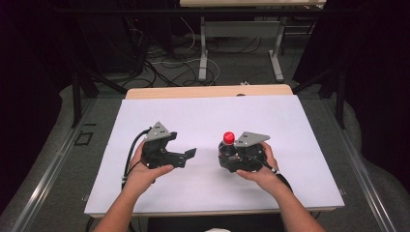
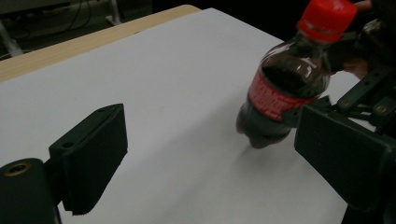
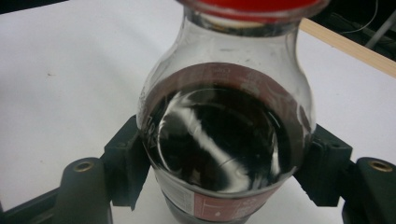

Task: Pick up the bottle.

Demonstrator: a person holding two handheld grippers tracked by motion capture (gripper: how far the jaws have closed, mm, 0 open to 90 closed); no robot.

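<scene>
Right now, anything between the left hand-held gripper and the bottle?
Nothing visible. The left hand-held gripper stands open and holds nothing, with bare white table between it and the bottle. The right hand-held gripper is shut on the bottle's body, leaving the red cap free.
</scene>
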